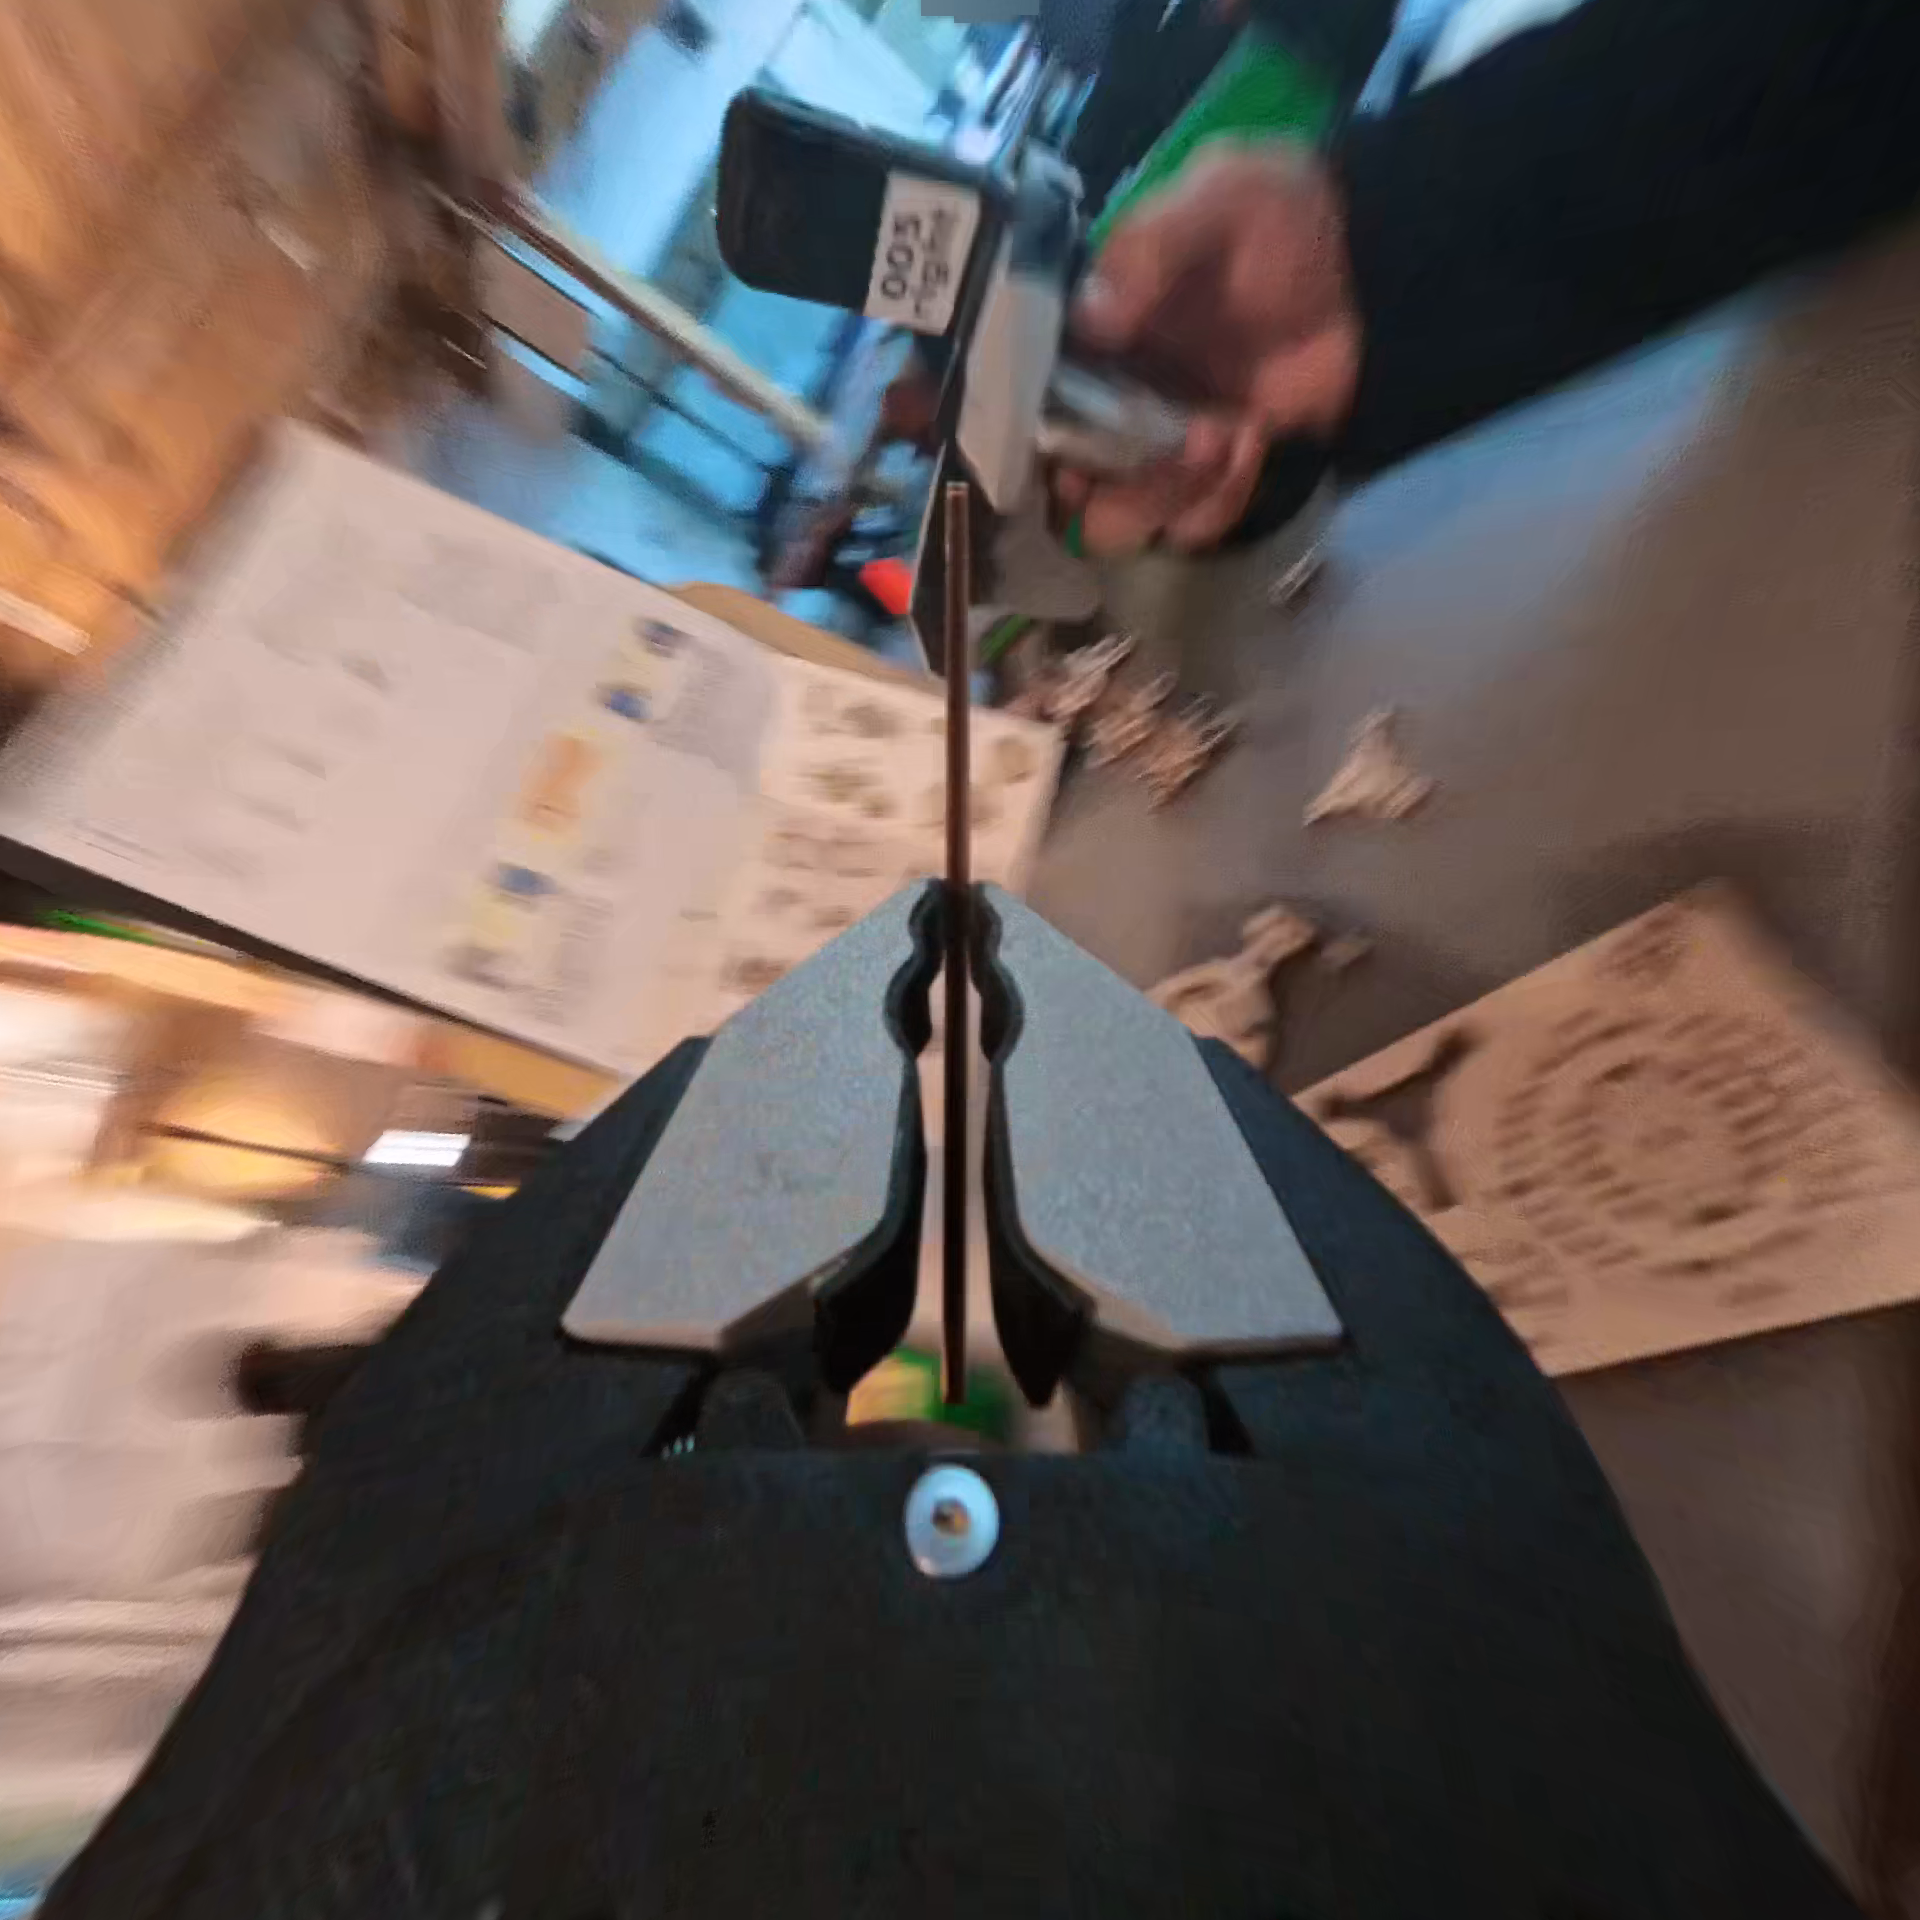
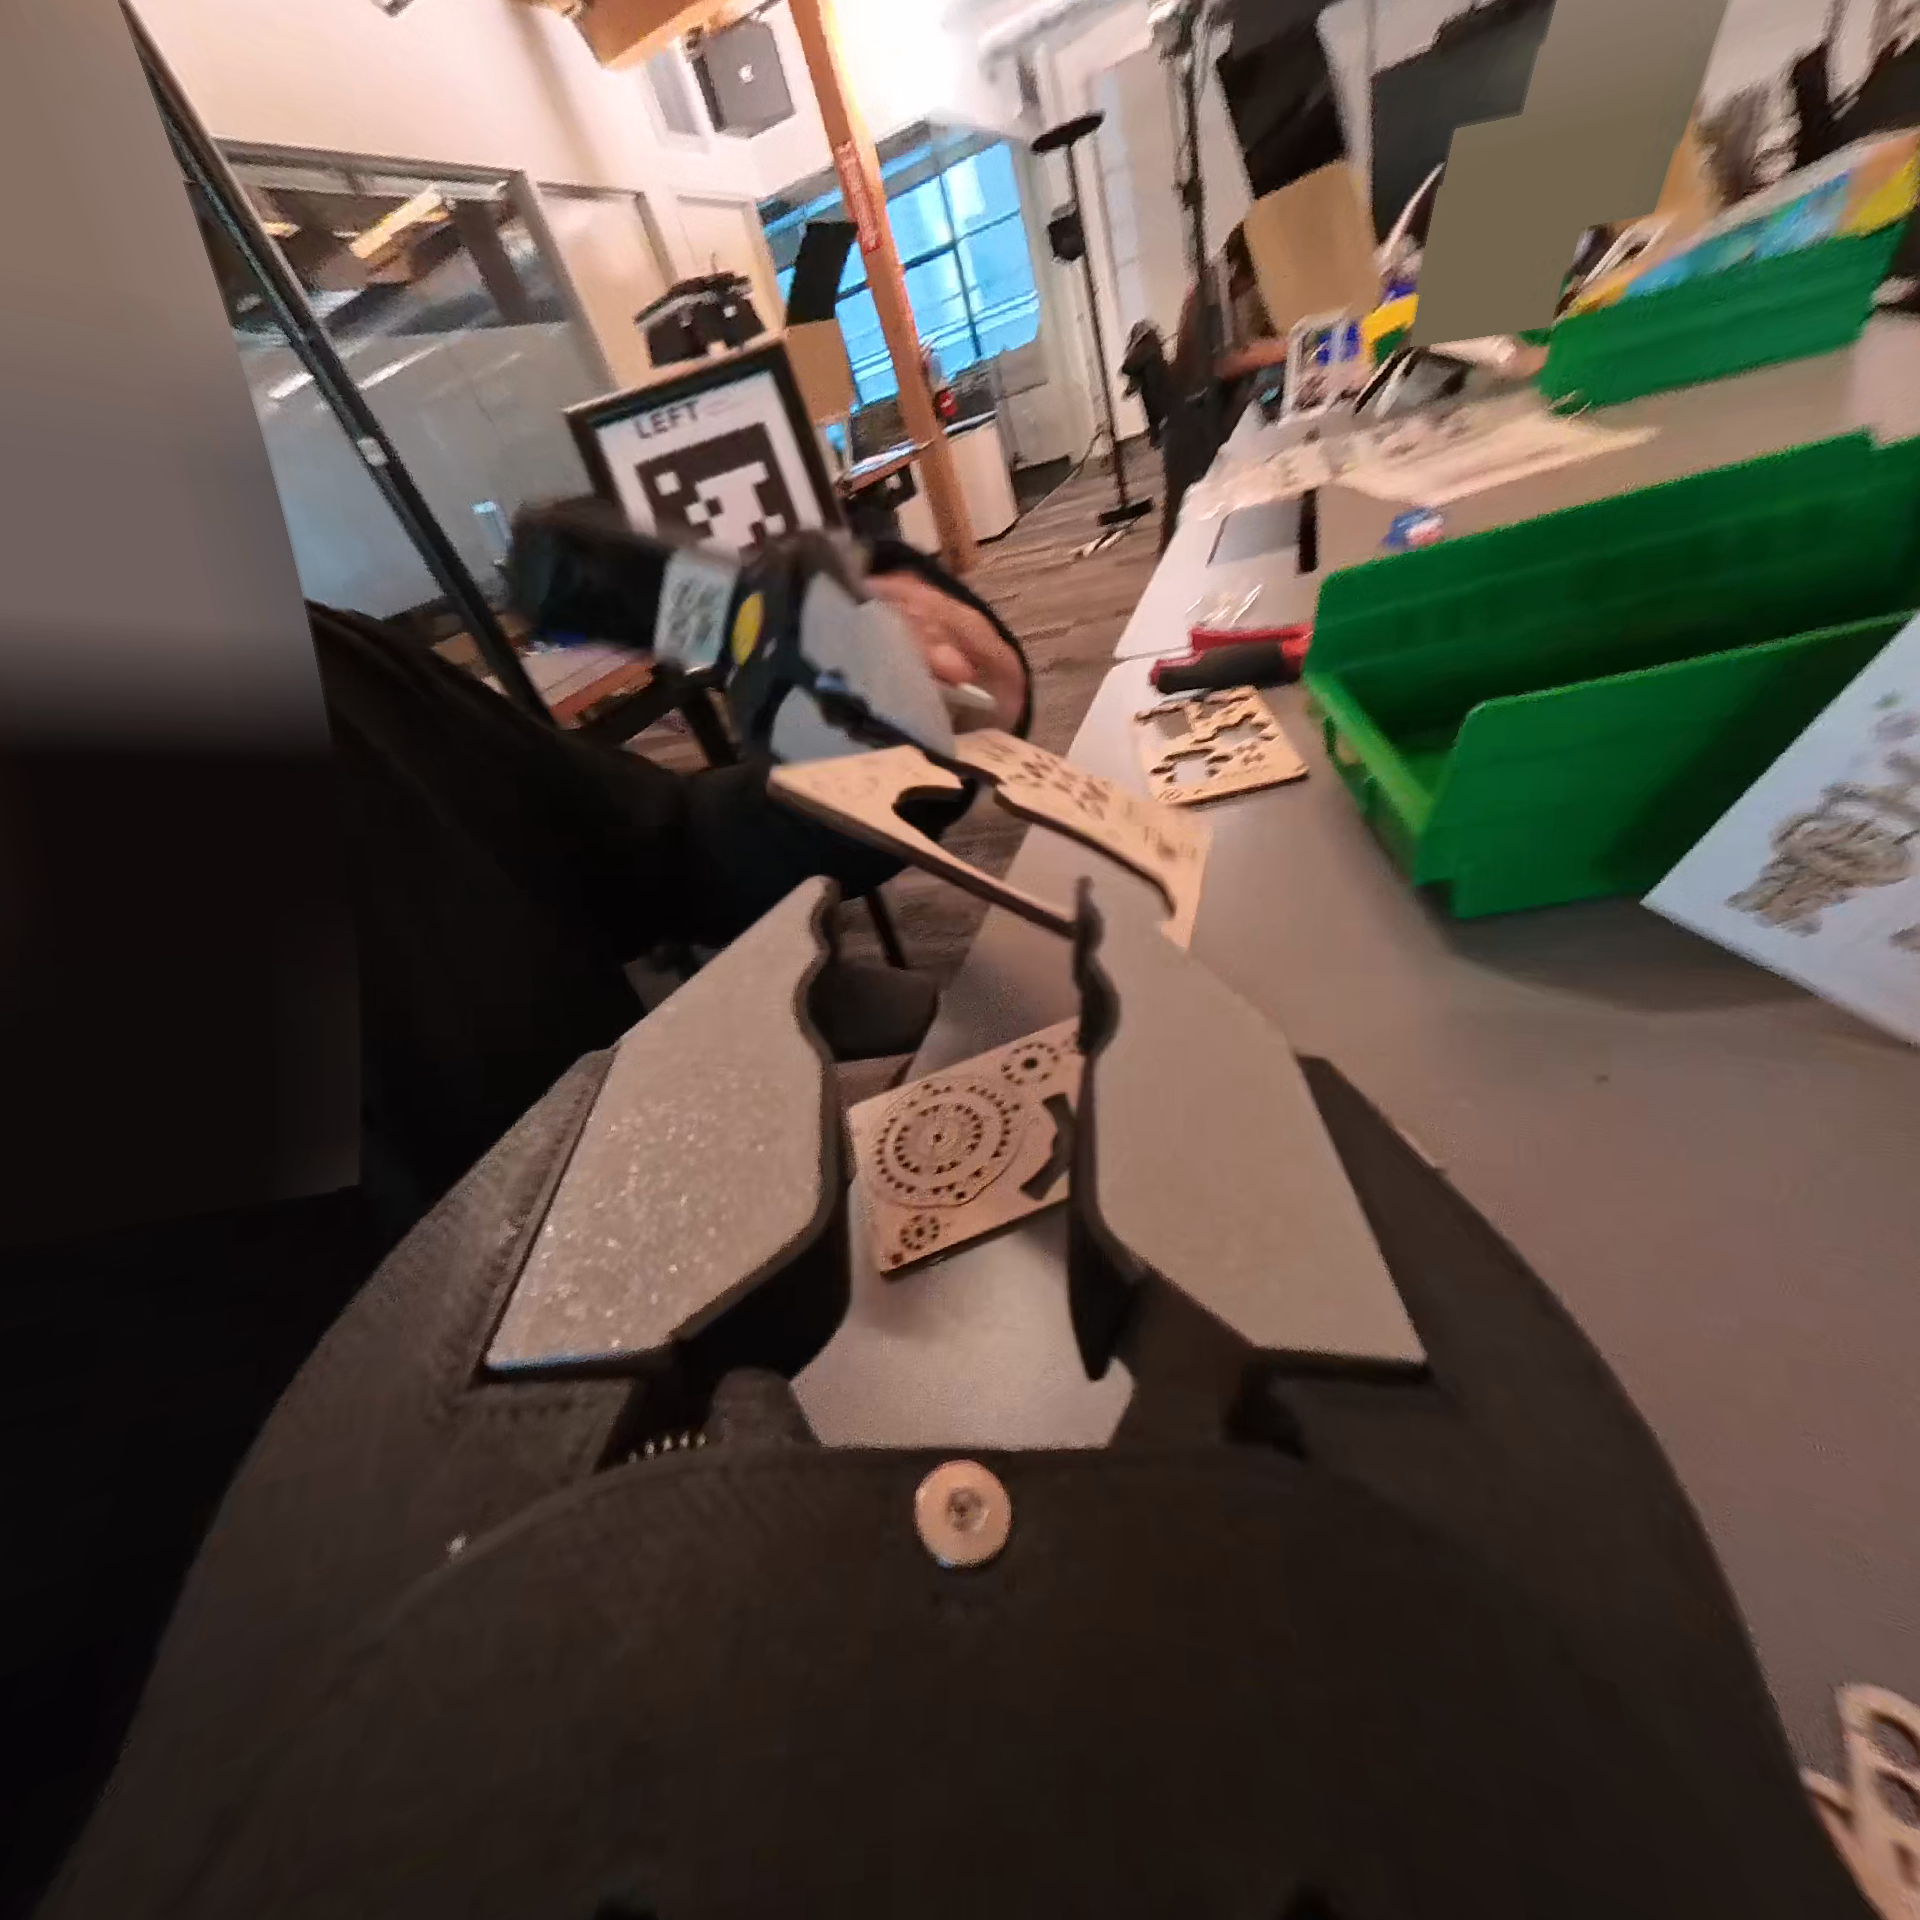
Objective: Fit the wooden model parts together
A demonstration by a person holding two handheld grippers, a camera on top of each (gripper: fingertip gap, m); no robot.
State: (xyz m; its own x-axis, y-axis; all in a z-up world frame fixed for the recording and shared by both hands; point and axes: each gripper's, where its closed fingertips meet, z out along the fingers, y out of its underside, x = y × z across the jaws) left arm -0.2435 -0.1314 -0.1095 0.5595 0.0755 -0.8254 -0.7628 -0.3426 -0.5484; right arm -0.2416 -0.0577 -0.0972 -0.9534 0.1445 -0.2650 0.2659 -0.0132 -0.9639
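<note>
A: Two grippers. Left gripper (image 1: 957,914): jaws clenched on a thin wooden sheet (image 1: 957,727), seen edge-on in its own view.

B: Where's the sheet?

A: Held off the grey surface (image 2: 1558,1091), tilted (the right wrist view shows its flat face (image 2: 883,800) with cut-outs).

B: Right gripper (image 2: 951,914)?

A: Jaws released, nothing between them. Below the gap, a wooden gear sheet (image 2: 961,1153) lies flat on the surface. Green bin (image 2: 1579,748) farther back, another punched sheet (image 2: 1216,743) beside it.
</note>
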